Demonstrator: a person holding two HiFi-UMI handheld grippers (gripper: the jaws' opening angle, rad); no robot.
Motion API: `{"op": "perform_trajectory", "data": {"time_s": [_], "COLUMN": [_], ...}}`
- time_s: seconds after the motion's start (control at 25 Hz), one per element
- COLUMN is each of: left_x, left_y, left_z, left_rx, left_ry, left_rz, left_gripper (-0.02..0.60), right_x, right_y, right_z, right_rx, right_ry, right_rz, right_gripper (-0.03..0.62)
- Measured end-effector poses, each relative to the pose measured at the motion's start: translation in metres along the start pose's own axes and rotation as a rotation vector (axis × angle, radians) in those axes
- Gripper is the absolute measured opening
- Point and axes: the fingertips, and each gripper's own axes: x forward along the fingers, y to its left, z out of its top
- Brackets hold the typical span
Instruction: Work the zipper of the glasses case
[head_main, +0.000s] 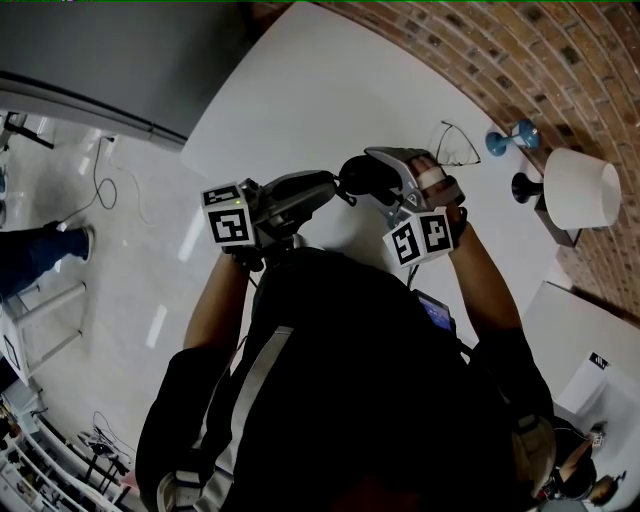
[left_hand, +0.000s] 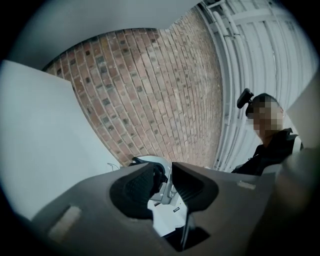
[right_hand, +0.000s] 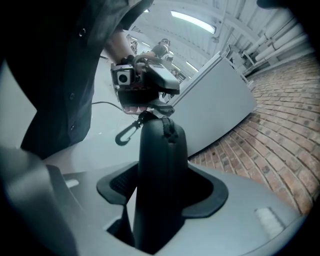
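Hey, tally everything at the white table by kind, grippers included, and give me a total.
Grippers: 2, left gripper on the zipper pull, right gripper
Glasses case: 1, held by the right gripper
Pair of glasses: 1
Small blue item: 1
Small black item: 1
White drum-shaped item: 1
Total: 7

I count two tools, left tool (left_hand: 167, 186) and right tool (right_hand: 161, 187), one glasses case (head_main: 362, 176), one pair of glasses (head_main: 458, 143), one lamp (head_main: 580, 187).
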Motion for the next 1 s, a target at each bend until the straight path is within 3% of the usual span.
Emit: {"op": "perform_trajectory", "data": {"time_s": [0.12,0.36,0.72,1.0], "left_x": [-0.002,-0.004,0.000,-0.003], "left_y": [0.004,0.011,0.008,0.014], "left_z": [-0.005,-0.009,-0.021,-0.021], "left_rx": [-0.009,-0.001,0.031,0.005], "left_ry": [0.029,0.046,0.132,0.107], "left_rz": [-0.005,0.046,0.055,0.076], "left_gripper": [0.126,0.025,0.048,0.034], "right_x": [-0.001,-0.002,0.000,0.001], "right_y": [0.001,0.003,0.008,0.010], "right_z": [0.002,0.004,0.004,0.007], "right_rx": [0.008,-0.008,-0.028,-0.037], "right_ry": [-0.007,-0.006,0.002,0.005], "right_rz": [0.006,0.009,0.022,0.031], "right_gripper": [0.270,0.270,0.270,0.270]}}
